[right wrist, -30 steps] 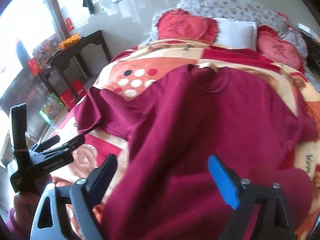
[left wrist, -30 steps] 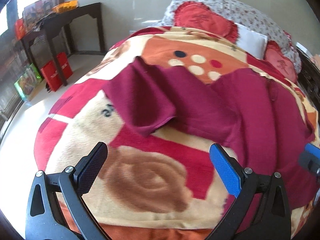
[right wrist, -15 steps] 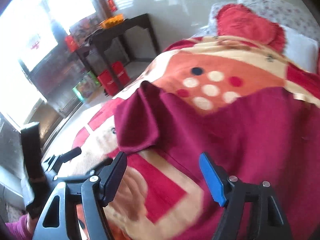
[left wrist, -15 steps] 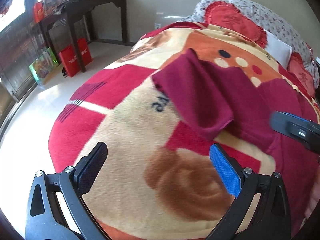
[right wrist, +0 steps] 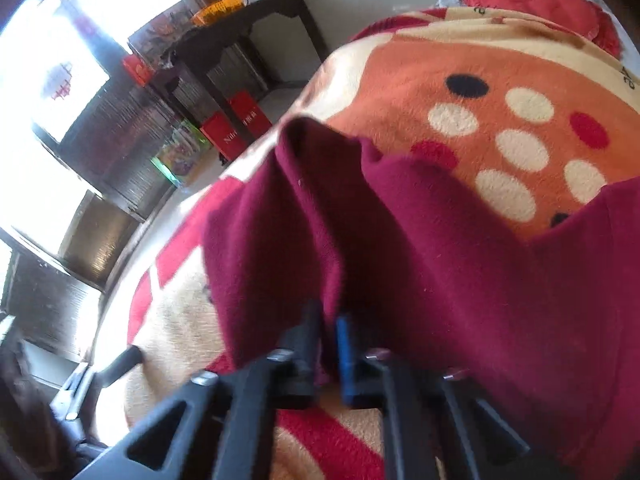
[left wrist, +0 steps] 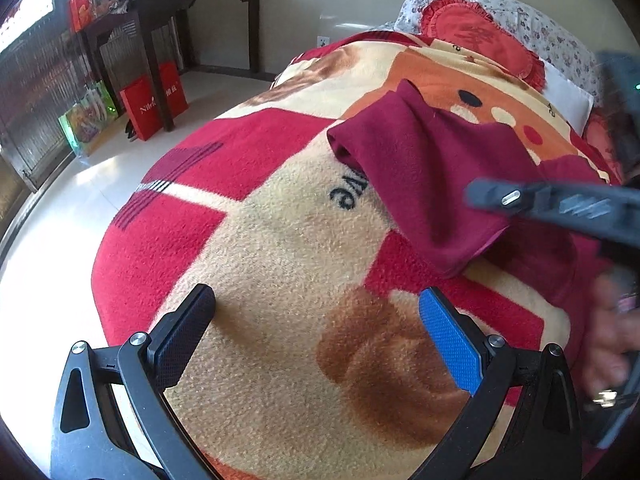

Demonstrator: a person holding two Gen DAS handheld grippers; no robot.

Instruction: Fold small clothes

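Right wrist | right gripper (right wrist: pixel 328 340) clamped on maroon shirt (right wrist: pixel 400 240) sleeve edge

shirt (left wrist: pixel 432 184) lies on blanket (left wrist: pixel 280 256)

A maroon shirt (right wrist: pixel 420 240) is lying across a red, cream and orange blanket (left wrist: pixel 280 248) showing white, red and black dots.
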